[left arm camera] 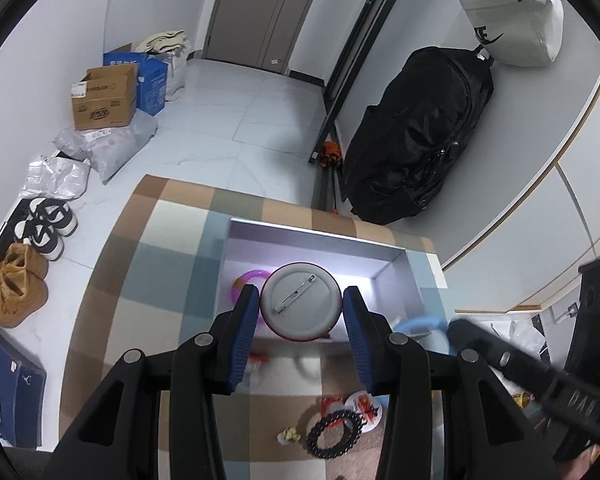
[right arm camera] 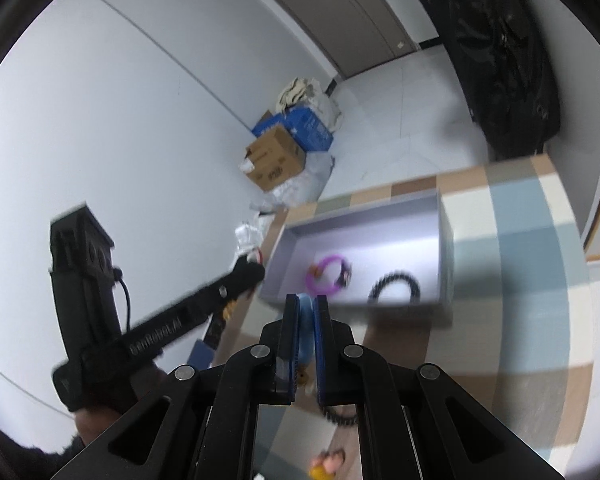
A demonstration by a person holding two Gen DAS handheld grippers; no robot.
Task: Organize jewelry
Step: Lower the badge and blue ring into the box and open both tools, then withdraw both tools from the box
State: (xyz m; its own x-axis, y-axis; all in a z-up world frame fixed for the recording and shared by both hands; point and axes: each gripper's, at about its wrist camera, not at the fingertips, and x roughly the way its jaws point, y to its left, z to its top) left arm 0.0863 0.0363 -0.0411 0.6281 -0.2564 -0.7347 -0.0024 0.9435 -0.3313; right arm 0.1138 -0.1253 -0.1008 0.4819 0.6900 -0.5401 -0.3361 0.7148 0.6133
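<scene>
My left gripper (left arm camera: 300,296) is shut on a round pin badge (left arm camera: 300,312), grey back and clasp facing me, held above the near edge of an open grey box (left arm camera: 316,240). A pink bracelet (left arm camera: 248,280) lies inside the box. In the right wrist view the box (right arm camera: 360,232) holds a purple bracelet (right arm camera: 326,276) and a black bead bracelet (right arm camera: 396,286). My right gripper (right arm camera: 307,300) is shut on a light blue ring (right arm camera: 306,320), just short of the box's near wall. The blue ring (left arm camera: 424,323) shows blurred at the right of the left wrist view.
On the checked tablecloth (left arm camera: 172,248) near me lie a black bead bracelet (left arm camera: 334,436), red-and-white badges (left arm camera: 364,408) and a small yellow piece (left arm camera: 290,436). Beyond the table stand a black bag (left arm camera: 420,132), cardboard boxes (left arm camera: 104,98) and shoes (left arm camera: 44,228).
</scene>
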